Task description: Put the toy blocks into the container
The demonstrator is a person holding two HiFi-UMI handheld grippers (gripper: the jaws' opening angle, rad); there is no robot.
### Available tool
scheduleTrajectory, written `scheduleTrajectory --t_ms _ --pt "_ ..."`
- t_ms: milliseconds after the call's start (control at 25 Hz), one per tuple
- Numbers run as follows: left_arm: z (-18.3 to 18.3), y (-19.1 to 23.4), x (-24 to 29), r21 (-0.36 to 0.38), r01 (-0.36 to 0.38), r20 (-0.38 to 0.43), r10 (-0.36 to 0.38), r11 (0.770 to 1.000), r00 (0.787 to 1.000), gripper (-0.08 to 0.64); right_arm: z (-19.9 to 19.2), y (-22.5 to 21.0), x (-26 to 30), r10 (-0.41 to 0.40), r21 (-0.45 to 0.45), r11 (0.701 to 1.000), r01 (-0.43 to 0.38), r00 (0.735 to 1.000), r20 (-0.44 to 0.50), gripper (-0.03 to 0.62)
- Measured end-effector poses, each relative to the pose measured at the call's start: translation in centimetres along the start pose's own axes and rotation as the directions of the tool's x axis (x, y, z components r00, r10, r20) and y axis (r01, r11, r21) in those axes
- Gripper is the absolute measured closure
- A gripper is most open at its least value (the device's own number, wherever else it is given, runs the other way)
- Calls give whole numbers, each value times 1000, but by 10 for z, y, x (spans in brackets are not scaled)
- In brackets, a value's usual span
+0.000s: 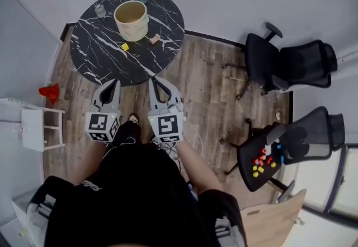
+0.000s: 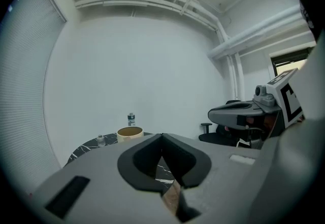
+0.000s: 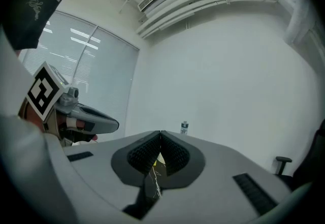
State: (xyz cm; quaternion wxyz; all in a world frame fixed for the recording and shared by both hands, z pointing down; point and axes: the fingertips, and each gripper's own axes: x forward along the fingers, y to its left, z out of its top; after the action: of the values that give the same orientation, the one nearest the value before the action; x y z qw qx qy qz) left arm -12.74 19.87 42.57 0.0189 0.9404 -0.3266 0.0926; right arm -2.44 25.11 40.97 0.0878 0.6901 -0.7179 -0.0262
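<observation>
Head view: the left gripper and right gripper, both pinched shut and empty, hang just short of the round table's near edge. A yellow block lies near the container. More blocks, too small to count, sit on a chair.

Left gripper view: the closed jaws hide most of the table.

Right gripper view: only a bottle clears the shut jaws.

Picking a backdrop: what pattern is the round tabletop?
Tabletop: black with white marble veins; head view.
</observation>
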Motion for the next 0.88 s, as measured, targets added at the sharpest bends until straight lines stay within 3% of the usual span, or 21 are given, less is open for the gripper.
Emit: scheduleTrajectory --t_ms 400,640,880 --pt "-10 24 59 -29 -6 -38 5 1000 999 561 -23 -27 50 40 23 999 -39 997 -58 595" --pt "-18 47 117 -83 65 -89 -73 994 993 560 -35 -46 105 104 32 994 -101 988 -110 595" --pt "-29 87 165 -117 86 -152 -103 989 983 560 -52 -58 168 153 62 988 -143 970 -191 595"
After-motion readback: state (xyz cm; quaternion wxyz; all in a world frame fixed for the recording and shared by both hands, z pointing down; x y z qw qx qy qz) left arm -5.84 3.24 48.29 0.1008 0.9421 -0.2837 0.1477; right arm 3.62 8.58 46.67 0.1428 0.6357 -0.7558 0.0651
